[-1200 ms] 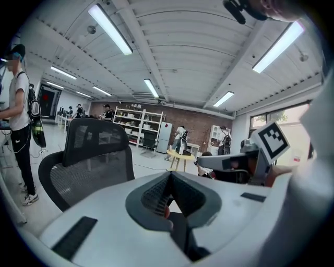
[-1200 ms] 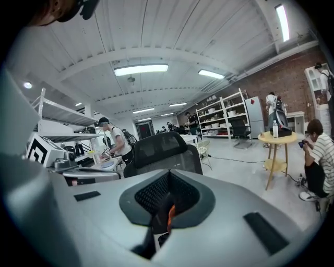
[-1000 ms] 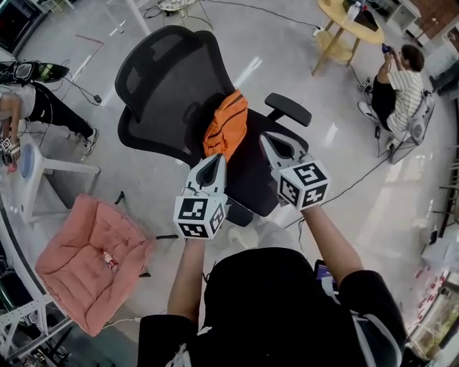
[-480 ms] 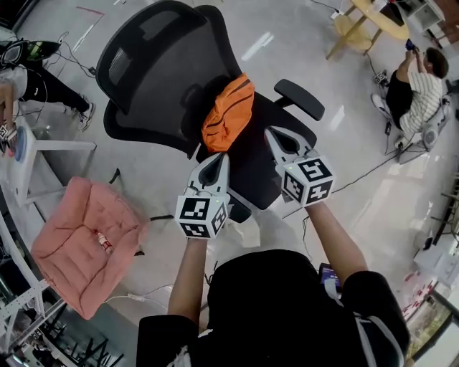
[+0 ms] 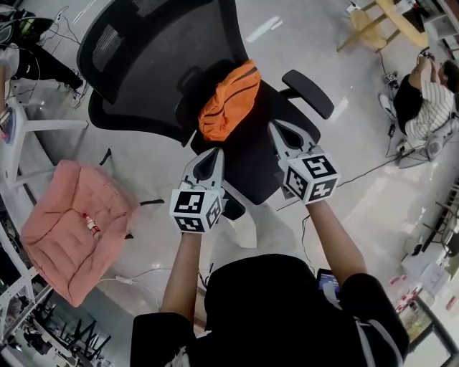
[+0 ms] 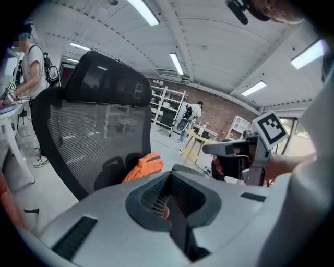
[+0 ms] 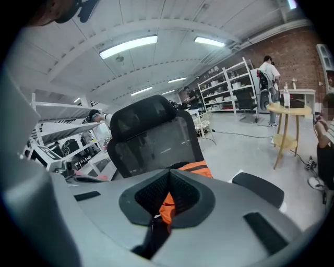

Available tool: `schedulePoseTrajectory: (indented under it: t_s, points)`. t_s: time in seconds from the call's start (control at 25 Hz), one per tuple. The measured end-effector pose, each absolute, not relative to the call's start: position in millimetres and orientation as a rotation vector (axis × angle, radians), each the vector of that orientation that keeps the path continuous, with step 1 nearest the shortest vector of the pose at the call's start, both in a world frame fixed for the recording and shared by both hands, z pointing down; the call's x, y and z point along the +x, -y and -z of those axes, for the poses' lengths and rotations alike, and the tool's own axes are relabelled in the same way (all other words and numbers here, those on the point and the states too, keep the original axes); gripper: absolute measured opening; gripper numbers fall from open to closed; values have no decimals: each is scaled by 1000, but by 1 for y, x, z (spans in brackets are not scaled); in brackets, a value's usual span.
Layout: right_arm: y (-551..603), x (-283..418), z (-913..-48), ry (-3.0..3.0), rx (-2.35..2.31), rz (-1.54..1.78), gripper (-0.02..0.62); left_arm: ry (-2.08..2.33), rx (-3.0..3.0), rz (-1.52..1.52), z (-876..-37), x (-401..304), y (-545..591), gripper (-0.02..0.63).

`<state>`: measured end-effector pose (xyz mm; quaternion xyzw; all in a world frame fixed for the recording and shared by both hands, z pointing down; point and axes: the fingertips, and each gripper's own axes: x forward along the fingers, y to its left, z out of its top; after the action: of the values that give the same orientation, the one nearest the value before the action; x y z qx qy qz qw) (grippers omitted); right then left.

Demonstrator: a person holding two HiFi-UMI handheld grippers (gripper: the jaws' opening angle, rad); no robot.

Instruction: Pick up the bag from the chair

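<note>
An orange bag (image 5: 229, 100) lies crumpled on the seat of a black mesh office chair (image 5: 154, 64), leaning against its backrest. My left gripper (image 5: 215, 152) hovers just short of the bag's near end, jaws shut and empty. To the right, over the seat's front, my right gripper (image 5: 275, 125) is also shut with nothing held. The left gripper view shows the bag (image 6: 143, 166) beyond the shut left gripper (image 6: 169, 174). The right gripper view has the bag (image 7: 197, 168) just past the closed right gripper (image 7: 169, 172).
The chair's armrest (image 5: 308, 93) juts out right of the bag. A pink cushion (image 5: 68, 233) sits on a stand at the left, beside a white table (image 5: 29, 129). A seated person (image 5: 423, 100) and a wooden round table (image 5: 373, 21) are at the far right. Cables cross the floor.
Both grippers have come down toward the chair seat, and the bag now lies closer to their tips. The jaws stayed shut.
</note>
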<state>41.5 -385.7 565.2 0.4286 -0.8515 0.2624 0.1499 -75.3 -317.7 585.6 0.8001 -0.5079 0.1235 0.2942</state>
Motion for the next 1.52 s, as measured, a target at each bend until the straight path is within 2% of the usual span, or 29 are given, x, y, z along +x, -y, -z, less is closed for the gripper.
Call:
schedulePoseTrajectory:
  t_s: [0.56, 0.8, 1.04, 1.52]
  points:
    - [420, 39, -622, 2387, 1178, -818, 2, 1376, 2057, -397, -652, -83, 373, 14]
    - [432, 42, -647, 2352, 1198, -846, 2, 1365, 2052, -424, -682, -84, 392, 95]
    - [438, 46, -667, 2321, 1203, -857, 2, 1421, 2065, -499, -705, -91, 422, 218]
    - [433, 56, -701, 2263, 1208, -902, 2, 1469, 2094, -534, -730, -91, 460, 333]
